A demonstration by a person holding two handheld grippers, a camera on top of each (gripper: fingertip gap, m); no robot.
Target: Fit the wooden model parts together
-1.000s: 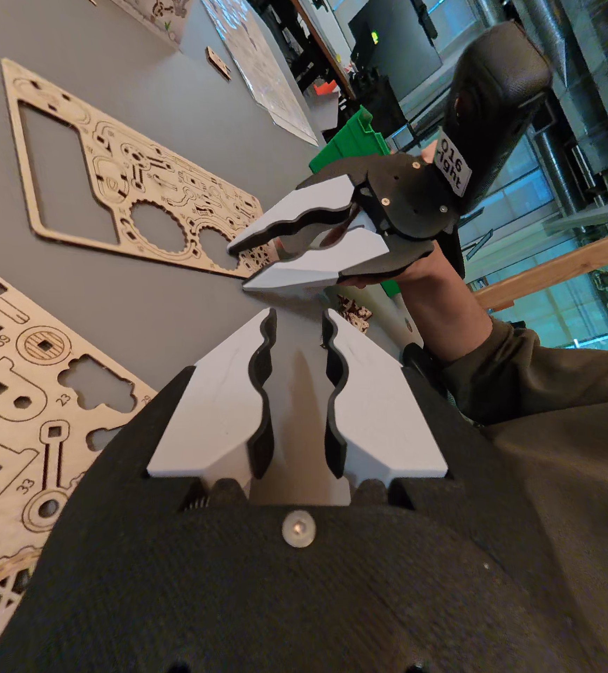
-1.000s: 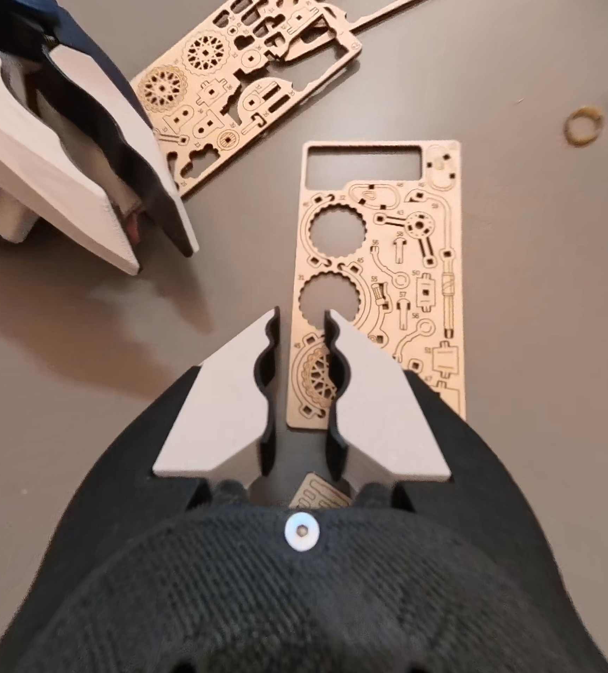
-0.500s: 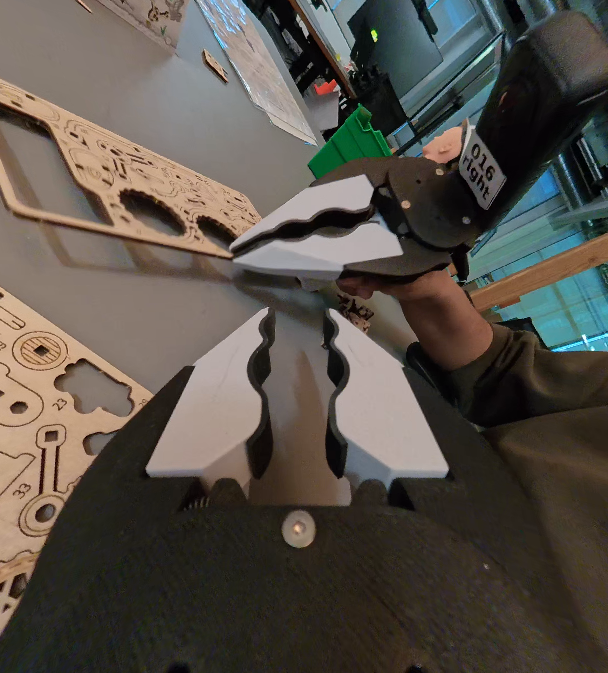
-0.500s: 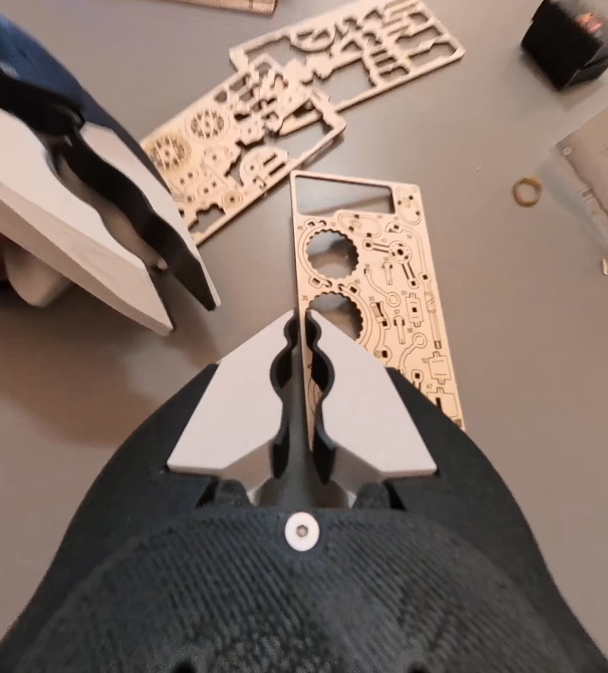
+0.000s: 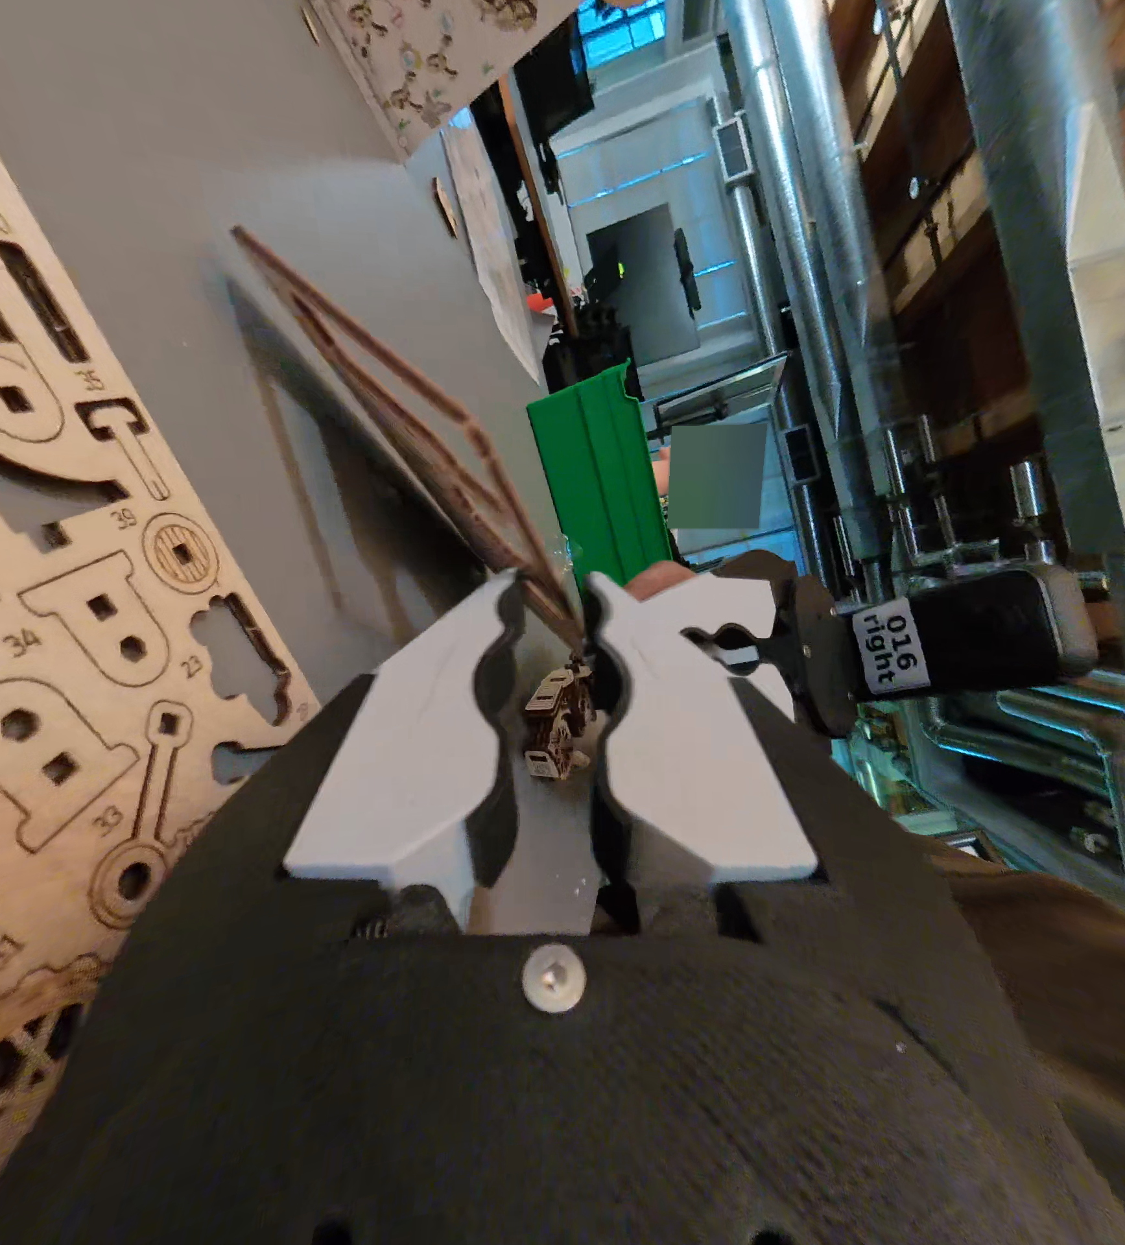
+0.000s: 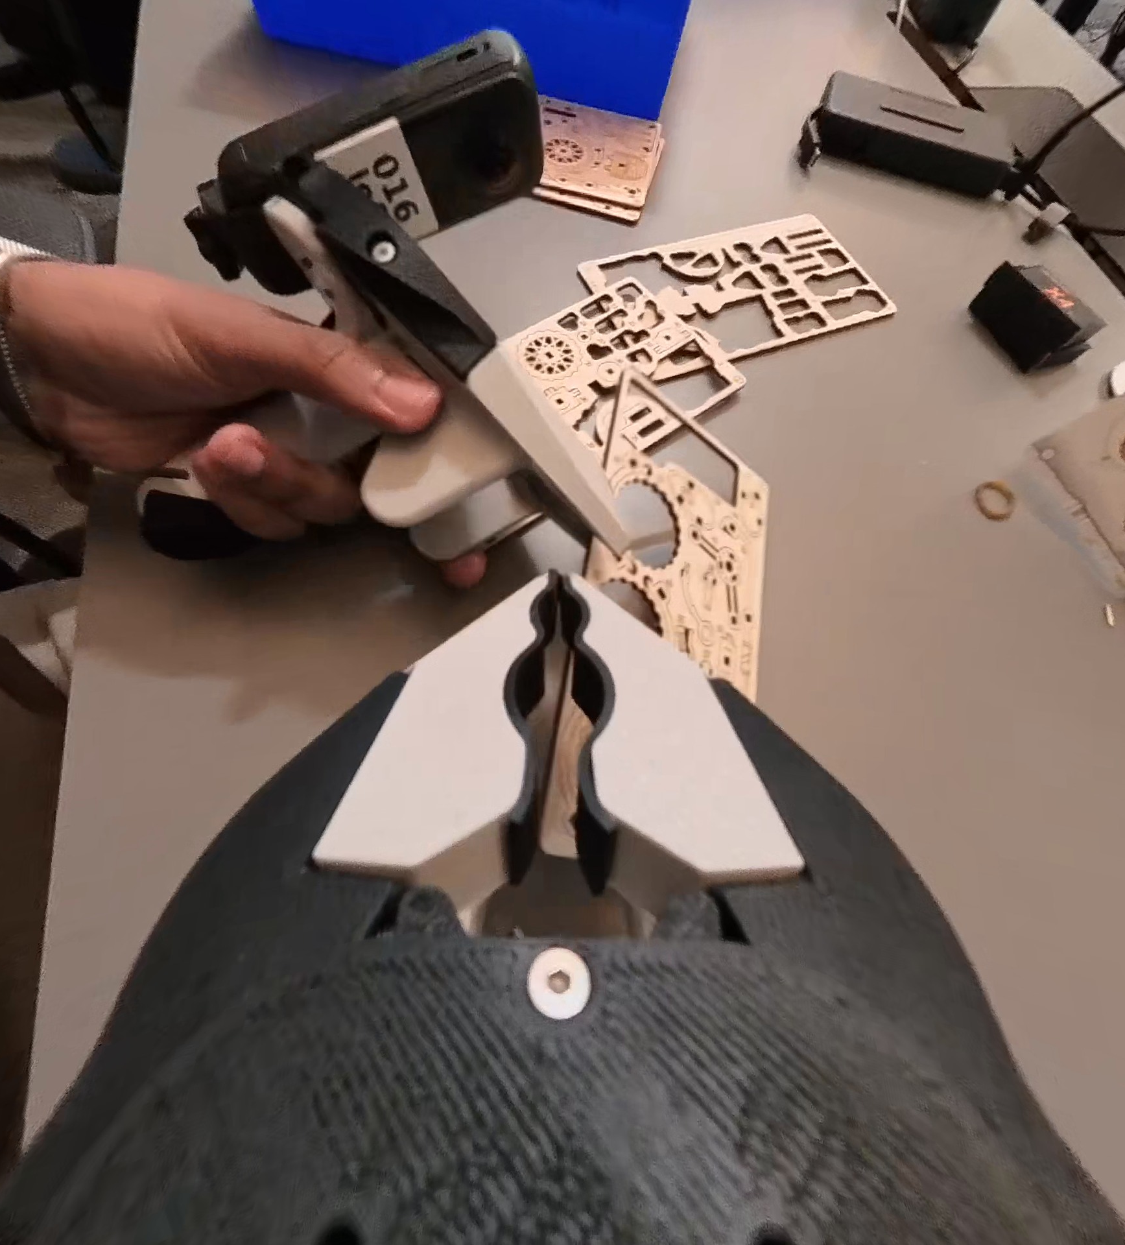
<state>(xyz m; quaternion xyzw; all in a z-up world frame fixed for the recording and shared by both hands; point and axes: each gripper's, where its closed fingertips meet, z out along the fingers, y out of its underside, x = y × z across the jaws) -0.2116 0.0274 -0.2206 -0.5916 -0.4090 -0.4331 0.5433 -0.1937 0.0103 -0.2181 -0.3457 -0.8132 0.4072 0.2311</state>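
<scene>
Right gripper (image 6: 558, 585): pinching the near edge of the wooden parts sheet (image 6: 708, 539), fingers closed tight on it.
Wooden parts sheet: tilting up off the grey table (image 6: 916, 640), far end raised.
Left gripper (image 5: 549, 586): fingers standing apart, sheet's edge between the tips, not clamped.
Second parts sheet (image 6: 734, 303): lying flat beyond the held sheet.
Blue bin (image 6: 478, 34): sitting at the table's far edge.

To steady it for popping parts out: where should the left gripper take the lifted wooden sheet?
Probably take the wooden sheet by its plain long-side border, coming in edge-on, a finger on each face. It is thin and tilted, the right gripper pinches one end, and its middle is cut-outs.
</scene>
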